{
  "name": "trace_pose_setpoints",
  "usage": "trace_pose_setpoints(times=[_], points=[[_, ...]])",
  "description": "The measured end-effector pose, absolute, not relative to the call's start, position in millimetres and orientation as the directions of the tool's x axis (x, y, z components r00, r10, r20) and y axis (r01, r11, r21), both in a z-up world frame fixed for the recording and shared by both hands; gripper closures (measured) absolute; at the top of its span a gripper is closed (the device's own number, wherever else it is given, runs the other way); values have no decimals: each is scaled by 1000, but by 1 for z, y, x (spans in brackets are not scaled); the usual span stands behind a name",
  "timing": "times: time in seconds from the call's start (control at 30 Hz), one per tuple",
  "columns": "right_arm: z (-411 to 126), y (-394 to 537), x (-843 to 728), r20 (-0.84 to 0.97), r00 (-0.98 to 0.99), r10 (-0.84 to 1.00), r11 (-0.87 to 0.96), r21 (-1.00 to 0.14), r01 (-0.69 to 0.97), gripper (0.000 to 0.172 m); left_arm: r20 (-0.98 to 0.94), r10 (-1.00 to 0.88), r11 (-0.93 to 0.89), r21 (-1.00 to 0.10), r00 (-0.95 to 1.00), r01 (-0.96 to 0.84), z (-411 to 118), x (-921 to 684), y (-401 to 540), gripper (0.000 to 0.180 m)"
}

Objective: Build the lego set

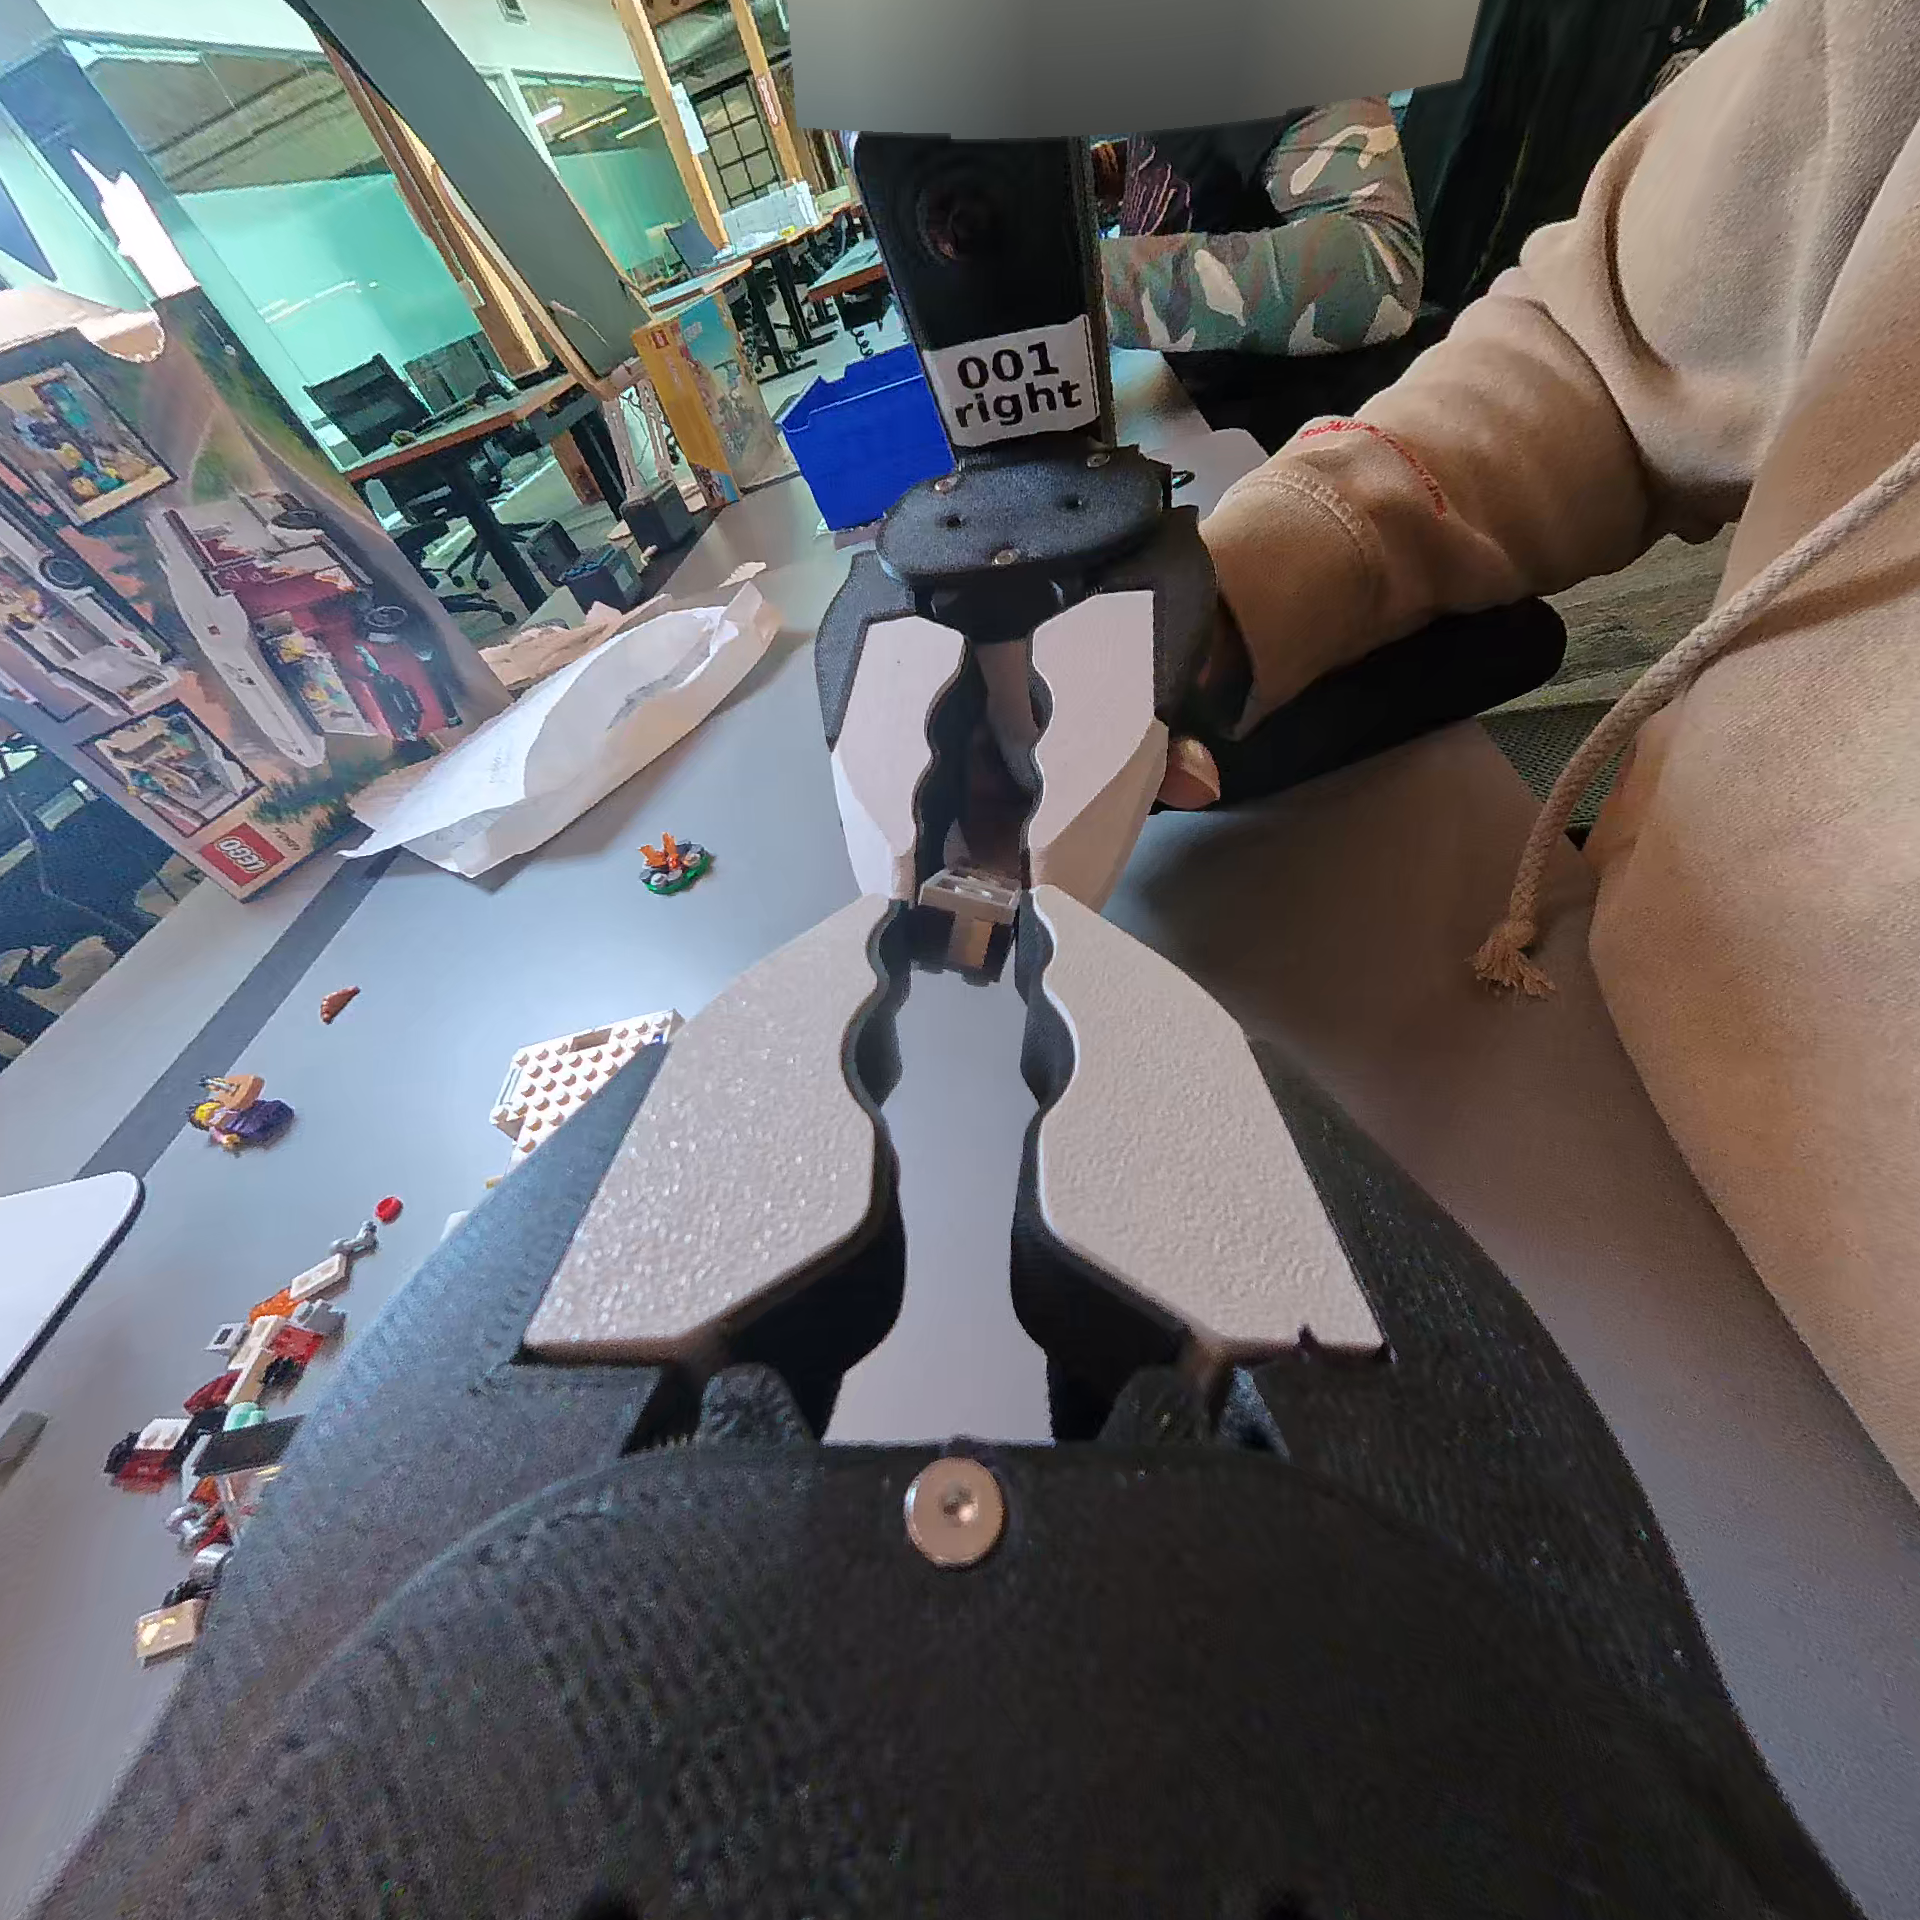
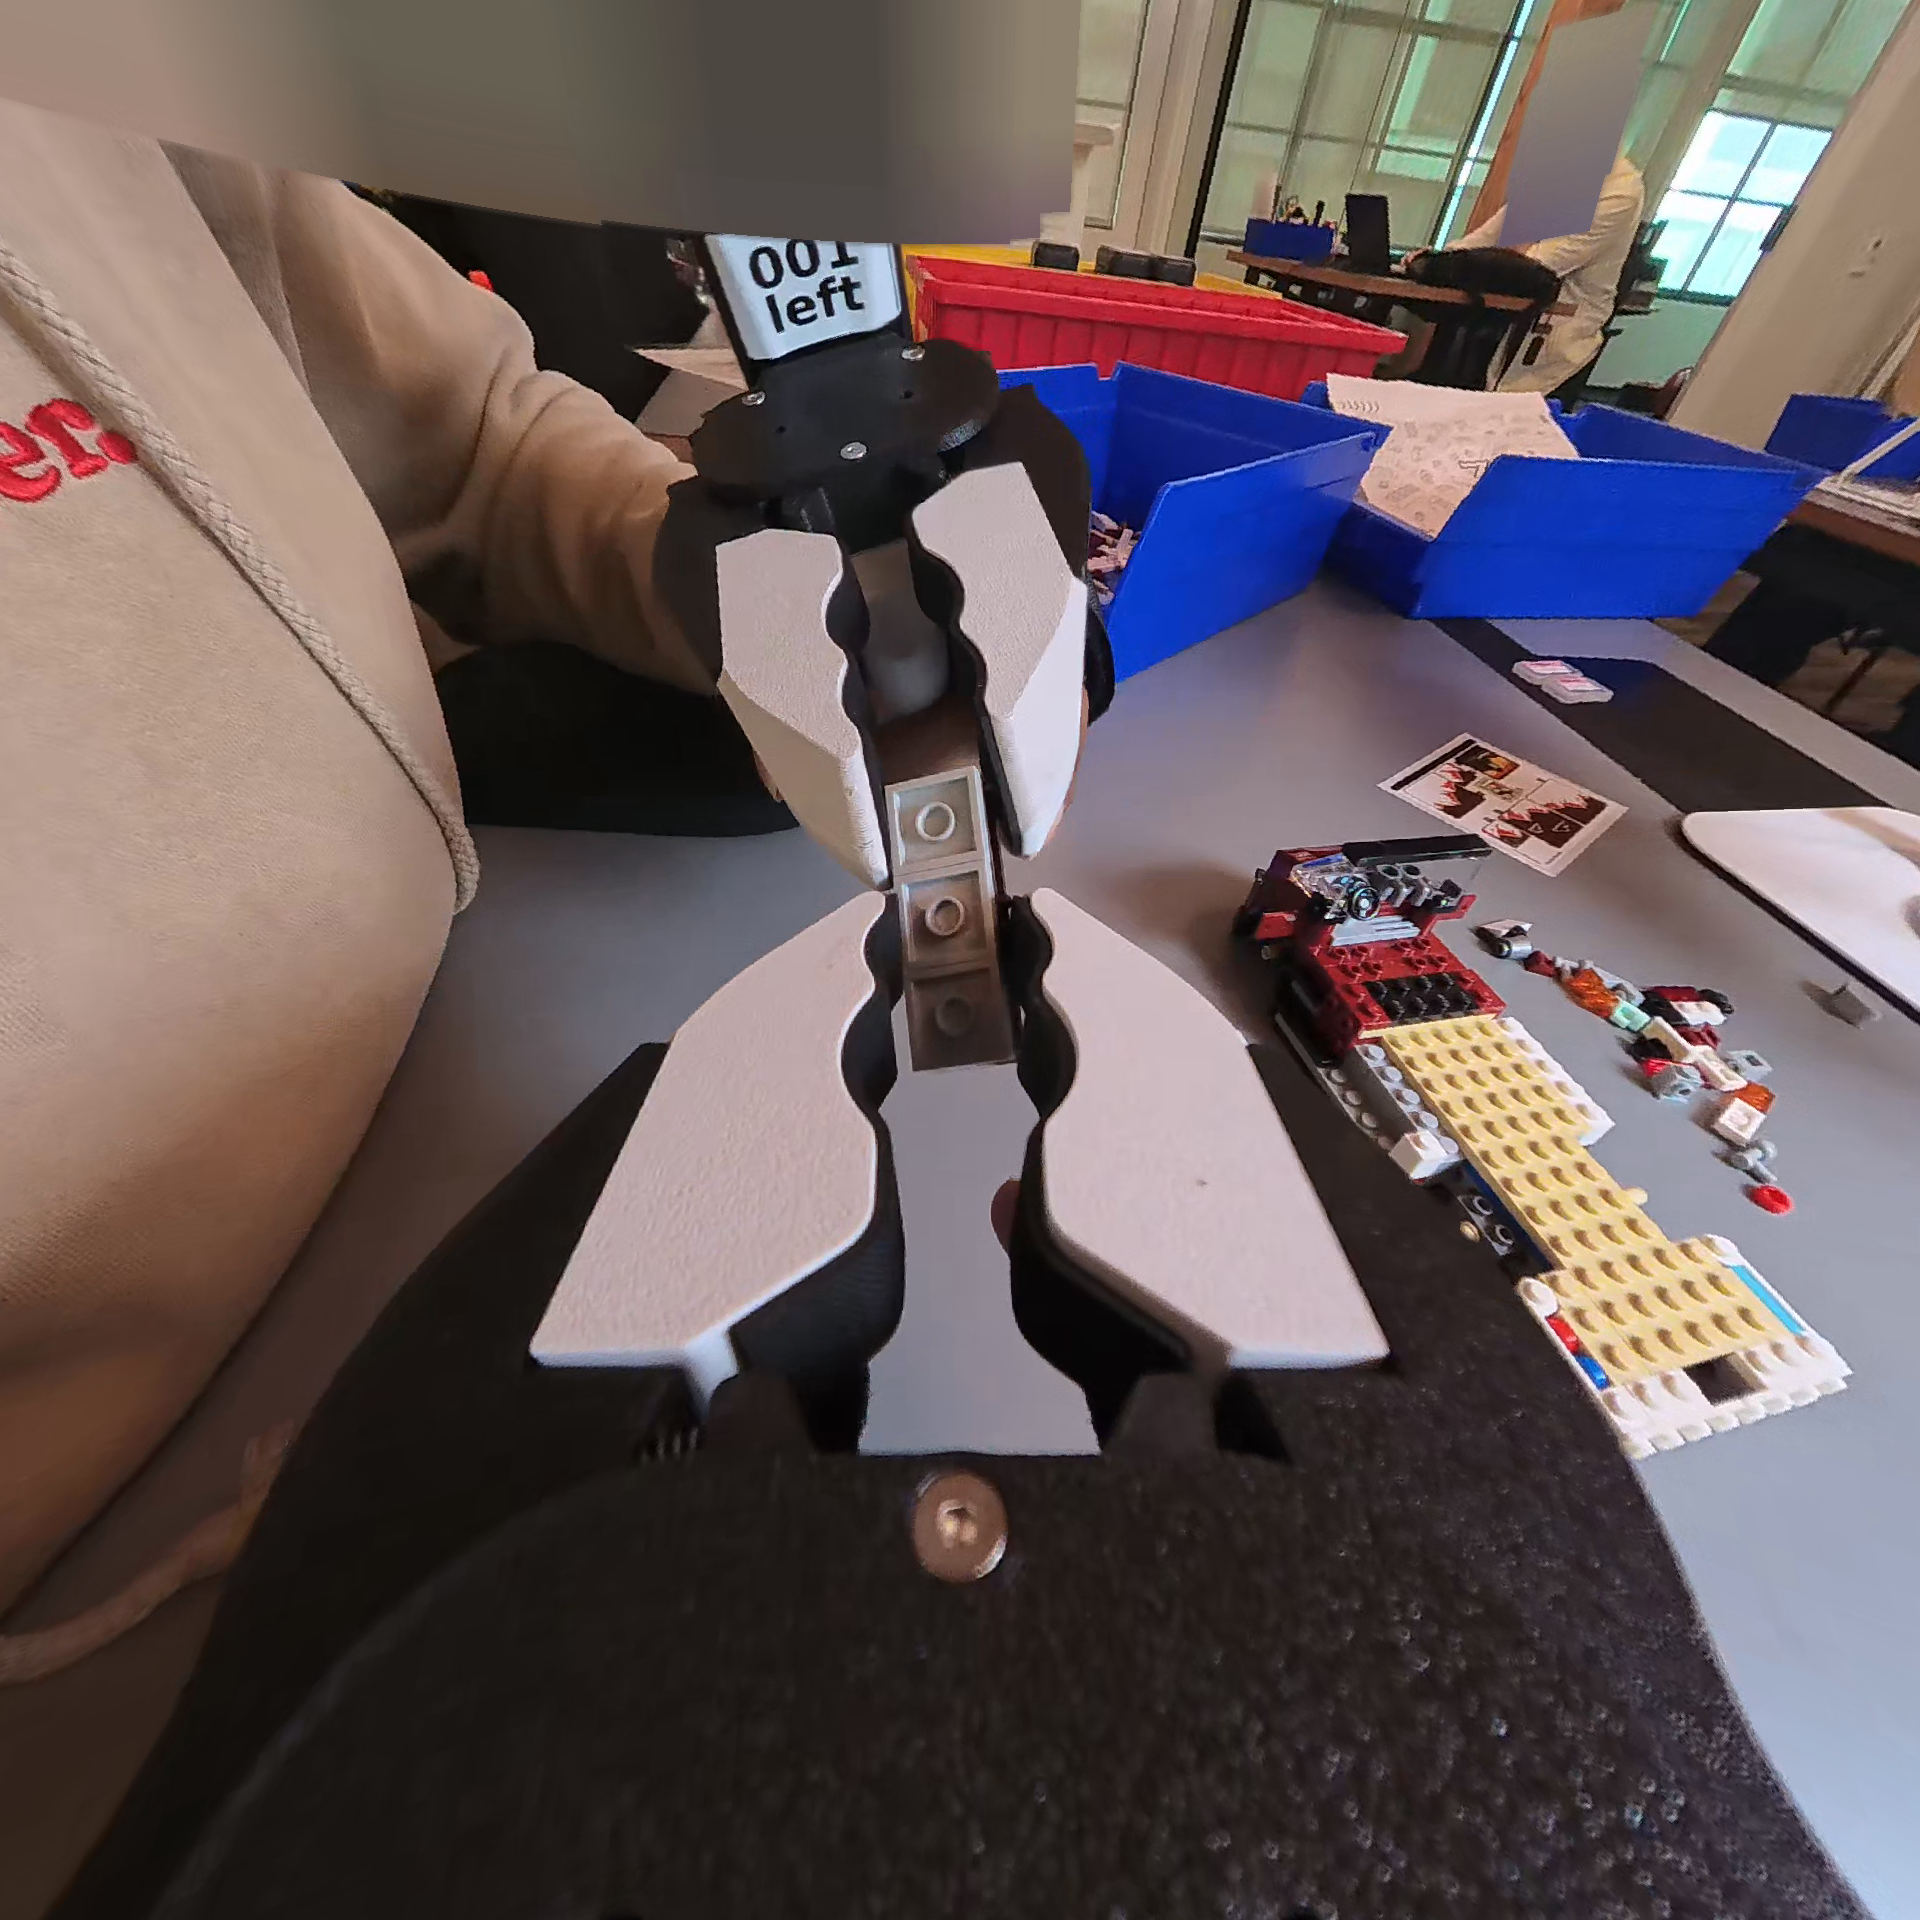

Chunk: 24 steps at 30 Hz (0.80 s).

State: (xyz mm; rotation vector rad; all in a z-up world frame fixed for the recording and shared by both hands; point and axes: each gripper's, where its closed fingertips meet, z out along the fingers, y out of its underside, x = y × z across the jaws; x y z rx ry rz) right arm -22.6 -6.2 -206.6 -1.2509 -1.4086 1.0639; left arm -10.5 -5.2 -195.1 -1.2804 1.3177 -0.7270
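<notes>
Where the two views meet at frame centre, the right claw (image 2: 951, 914) and the left claw (image 1: 961, 914) face tip to tip above the grey worktop (image 2: 1195, 790), each clamped on an end of one grey studded brick strip (image 2: 945, 925). At lower right of the right wrist view lie a tan-and-red brick model (image 2: 1496, 1122) and loose pieces (image 2: 1683, 1049); blue bins (image 2: 1558, 520) stand behind.
</notes>
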Motion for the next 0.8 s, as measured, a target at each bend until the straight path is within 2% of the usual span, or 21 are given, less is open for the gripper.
trace_pose_setpoints(times=[0.13,0.2,0.23,0.3,0.33,0.4,0.47,0.53,0.6,0.7,0.8], points=[[-209,-4,-22,123,-13,992,123,-973,195,151,-226,-955,176,-953,192,-246,-197,-10,-4,160],[-210,2,-23,143,26,989,134,-968,214,151,-140,-971,96,-971,195,-217,-199,-11,1,160],[-211,7,-23,180,56,982,163,-960,226,151,-78,-976,39,-981,204,-192,-199,-13,5,159],[-214,16,-19,309,112,944,270,-923,273,152,65,-978,-95,-985,201,-146,-199,-15,9,142],[-216,19,-18,370,127,920,319,-899,300,152,132,-971,-161,-977,199,-136,-200,-15,11,141],[-218,19,-19,482,137,865,415,-842,344,152,219,-955,-248,-960,199,-131,-204,-13,13,145],[-222,19,-21,600,128,790,508,-756,412,151,263,-943,-296,-943,206,-151,-210,-10,13,163],[-225,20,-22,671,120,732,561,-693,453,151,179,-959,-225,-951,221,-210,-217,-12,14,164],[-221,18,-22,646,132,752,546,-722,425,150,46,-972,-102,-965,229,-240,-213,-12,13,165],[-212,14,-17,422,115,899,370,-874,316,137,-172,-958,113,-962,229,-249,-205,-18,12,165],[-210,13,-11,223,84,971,196,-947,254,135,-229,-953,185,-959,201,-212,-198,-23,7,165]])
